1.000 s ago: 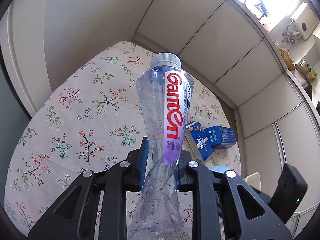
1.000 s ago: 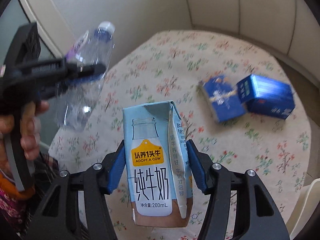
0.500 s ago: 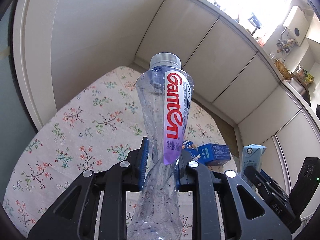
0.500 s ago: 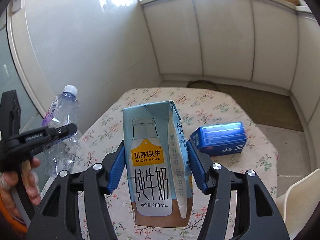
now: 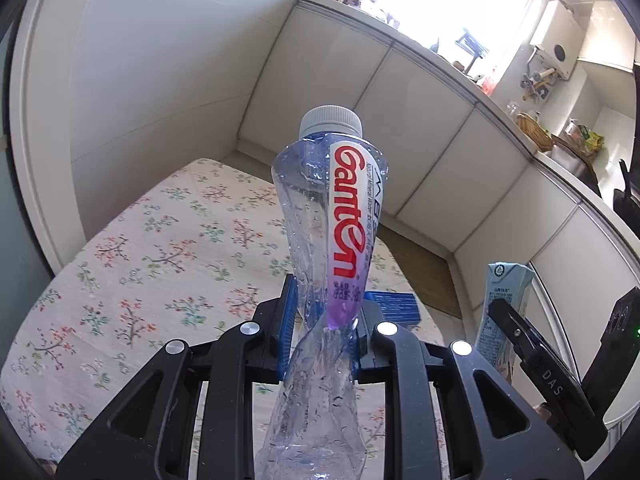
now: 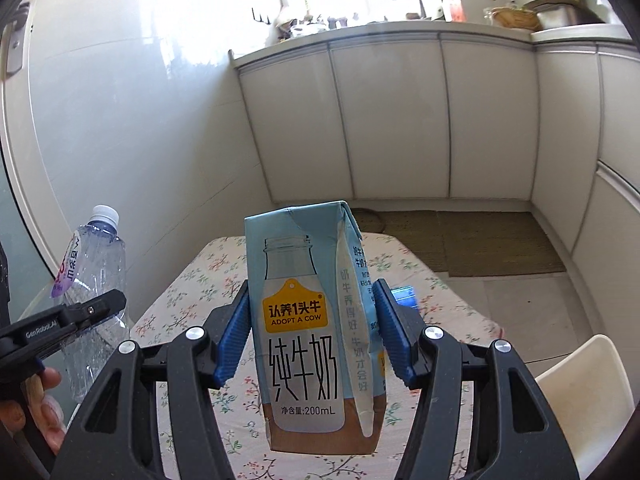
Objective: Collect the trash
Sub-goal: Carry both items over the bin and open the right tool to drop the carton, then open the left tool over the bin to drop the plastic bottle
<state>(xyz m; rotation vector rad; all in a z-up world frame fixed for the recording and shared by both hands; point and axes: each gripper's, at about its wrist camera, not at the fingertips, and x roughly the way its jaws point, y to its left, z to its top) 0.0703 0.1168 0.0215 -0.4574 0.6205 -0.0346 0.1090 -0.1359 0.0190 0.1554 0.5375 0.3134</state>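
Note:
My left gripper [image 5: 323,320] is shut on a crushed clear plastic bottle [image 5: 328,220] with a white cap and a red Ganten label, held upright above the table. My right gripper [image 6: 314,334] is shut on a light blue 200 mL milk carton [image 6: 304,316], also held up in the air. The carton [image 5: 500,312] and the right gripper show at the right of the left wrist view. The bottle [image 6: 90,280] and the left gripper show at the left of the right wrist view. A blue box [image 5: 394,306] lies on the table, mostly hidden behind what I hold.
The table has a floral cloth [image 5: 160,264]. White cabinets [image 6: 440,120] run along the wall under a cluttered counter [image 6: 400,20]. A brown mat [image 6: 480,240] lies on the floor. A cream chair [image 6: 580,392] stands at the table's right side.
Both grippers have risen and tilted up with their loads. The table has dropped lower in both views, and one blue box is now out of sight.

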